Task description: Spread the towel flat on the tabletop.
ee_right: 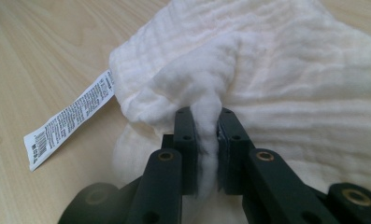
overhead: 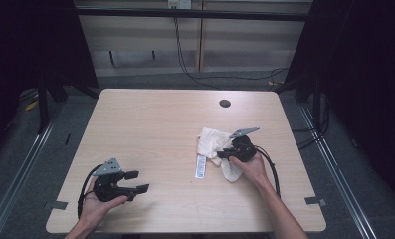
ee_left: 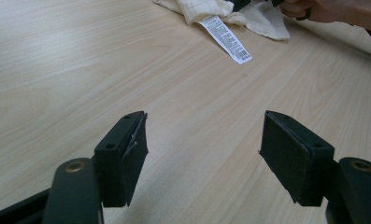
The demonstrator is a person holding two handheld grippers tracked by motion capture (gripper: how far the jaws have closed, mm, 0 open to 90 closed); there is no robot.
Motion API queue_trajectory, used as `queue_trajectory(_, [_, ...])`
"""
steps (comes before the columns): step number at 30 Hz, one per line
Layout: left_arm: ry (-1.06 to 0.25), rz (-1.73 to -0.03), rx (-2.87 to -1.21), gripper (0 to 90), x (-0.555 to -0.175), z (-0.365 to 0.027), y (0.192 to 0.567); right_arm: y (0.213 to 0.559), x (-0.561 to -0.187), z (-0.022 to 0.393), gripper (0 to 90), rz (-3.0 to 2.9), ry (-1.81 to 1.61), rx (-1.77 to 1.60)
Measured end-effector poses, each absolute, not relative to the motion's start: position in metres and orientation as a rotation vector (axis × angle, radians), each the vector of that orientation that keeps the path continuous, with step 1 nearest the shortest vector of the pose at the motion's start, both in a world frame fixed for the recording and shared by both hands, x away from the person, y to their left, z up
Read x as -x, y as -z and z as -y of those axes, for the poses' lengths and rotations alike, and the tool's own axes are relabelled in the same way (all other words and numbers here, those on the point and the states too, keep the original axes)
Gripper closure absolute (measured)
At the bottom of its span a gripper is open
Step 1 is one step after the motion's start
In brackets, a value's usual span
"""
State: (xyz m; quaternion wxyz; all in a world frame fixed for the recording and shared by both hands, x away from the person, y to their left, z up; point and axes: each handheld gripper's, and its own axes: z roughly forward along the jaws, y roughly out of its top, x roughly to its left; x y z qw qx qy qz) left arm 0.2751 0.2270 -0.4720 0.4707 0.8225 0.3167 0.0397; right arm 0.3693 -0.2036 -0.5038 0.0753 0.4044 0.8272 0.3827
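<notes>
My right gripper (ee_right: 206, 135) pinches a fold of the cloth (ee_right: 276, 70) near the table's (overhead: 150, 124) right edge; left gripper (ee_left: 204, 154) spread, idle. Next: lift.

Pale wood-grain table (overhead: 155, 129) taking up the middle of the high view, rounded corners, and there's a small dark round hole (overhead: 225, 103) set into its far edge, right of centre. Grey carpeted floor (overhead: 46, 164) runs round it on both sides. Black cables (overhead: 205, 74) trail down the light panelled wall (overhead: 245, 45) at the back and snake across the floor behind the table. Metal rails (overhead: 21, 164) flank the table left and right. Bits of grey tape (overhead: 315, 200) sit on the floor near the near corners. Dark curtains (overhead: 369, 64) close in both sides.
</notes>
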Motion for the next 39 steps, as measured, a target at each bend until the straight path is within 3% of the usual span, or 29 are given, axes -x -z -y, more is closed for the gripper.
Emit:
queue_trajectory(21, [-0.096,-0.802,-2.003,38.8,-0.277,-0.226,0.472,0.495,-0.321,0.157,76.7,-2.609,-1.213,-1.013])
queue_trajectory(28, [-0.100,-0.766,-2.029,51.5,-0.284,-0.218,0.469,0.490,-0.298,0.147,74.9,-2.655,-1.249,-0.943])
queue_trajectory(33, [-0.117,-0.732,-2.032,59.7,-0.299,-0.202,0.462,0.484,-0.287,0.145,66.2,-2.659,-1.251,-0.917])
queue_trajectory(39, [-0.110,-0.717,-2.044,59.8,-0.303,-0.191,0.466,0.476,-0.276,0.158,52.7,-2.606,-1.224,-0.934])
